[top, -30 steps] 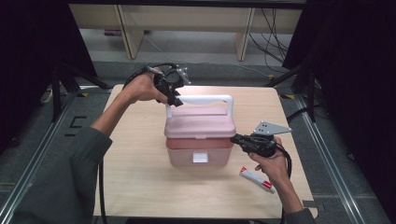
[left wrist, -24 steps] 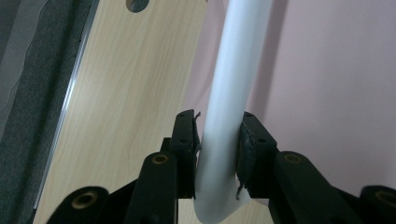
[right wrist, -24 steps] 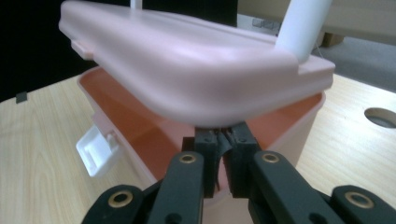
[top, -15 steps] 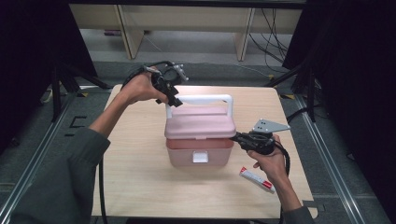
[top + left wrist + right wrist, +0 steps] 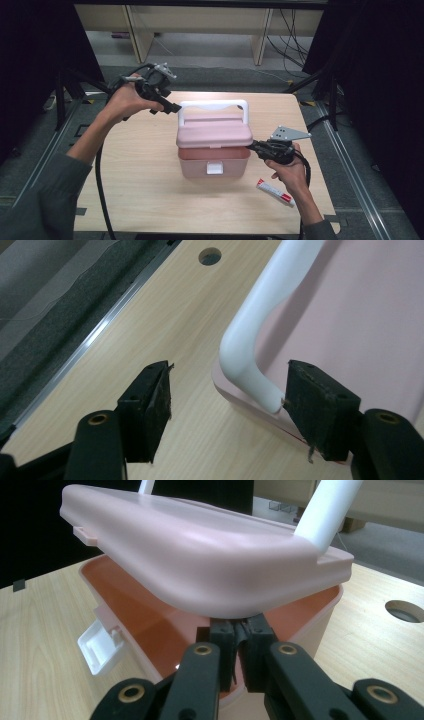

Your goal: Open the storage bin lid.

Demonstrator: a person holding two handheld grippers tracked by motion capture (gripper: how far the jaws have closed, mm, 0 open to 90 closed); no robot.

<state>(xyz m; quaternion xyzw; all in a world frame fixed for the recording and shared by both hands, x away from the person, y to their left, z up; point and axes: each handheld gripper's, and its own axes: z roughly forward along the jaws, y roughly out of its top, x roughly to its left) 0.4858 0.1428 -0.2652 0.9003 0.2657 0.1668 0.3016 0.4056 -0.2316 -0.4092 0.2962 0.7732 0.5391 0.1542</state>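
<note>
This looks like a lab or test room set up for recording, not a home. A bare wooden table (image 5: 150,190) with drilled holes (image 5: 209,256) stands inside a metal rail frame (image 5: 361,200), black curtains (image 5: 380,75) hang on both sides, and loose cables (image 5: 290,30) run over the grey floor (image 5: 210,50) behind. Plain light shelving (image 5: 200,17) lines the back wall, and a person's hands hold cabled grippers (image 5: 150,92) over the table

box (image 5: 210,630) interior mostly hidden by lid (image 5: 200,555)
</note>
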